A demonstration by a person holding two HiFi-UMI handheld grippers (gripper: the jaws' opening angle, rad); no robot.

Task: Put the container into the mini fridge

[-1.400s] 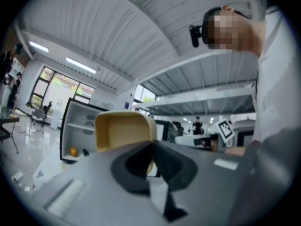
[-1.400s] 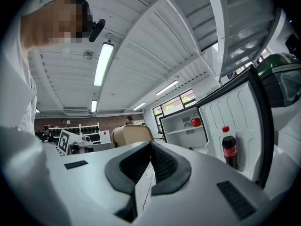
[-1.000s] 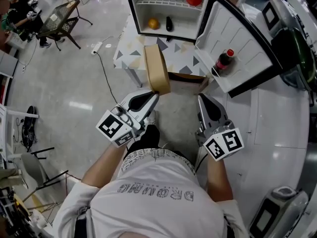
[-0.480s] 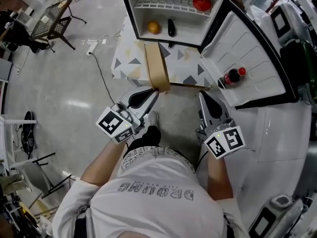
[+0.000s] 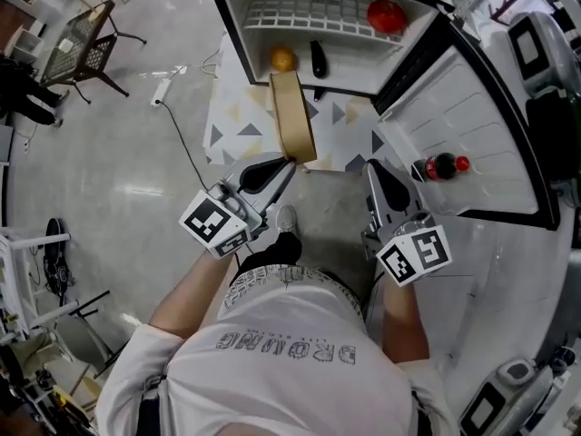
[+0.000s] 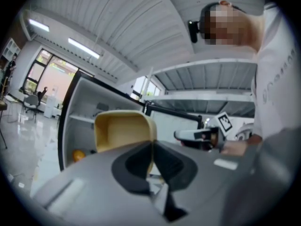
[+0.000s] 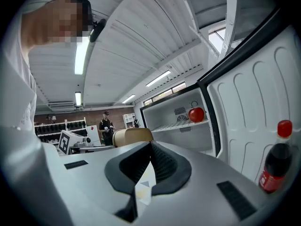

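Tan plastic, the container (image 5: 292,116) is pinched by its near rim in the clenched jaws of the left gripper (image 5: 289,163) and stands on edge in the air, above the table (image 5: 227,125) with the triangle pattern. Its far end is at the front lip of the open fridge (image 5: 238,25), just beside the orange (image 5: 282,59) and a dark object (image 5: 318,59) that lie on the fridge floor. In the left gripper view the container (image 6: 123,131) shows its hollow side, its rim caught between the pads of the left gripper (image 6: 152,142), with the fridge (image 6: 70,126) behind it. The right gripper (image 5: 374,166) hangs near the door (image 5: 472,125), apart from the container; in its own view the right gripper (image 7: 150,145) has its jaws closed tip to tip with nothing held. A red fruit (image 5: 386,14) sits on the wire shelf (image 5: 309,12), and a cola bottle (image 5: 440,166) stands in the door rack.
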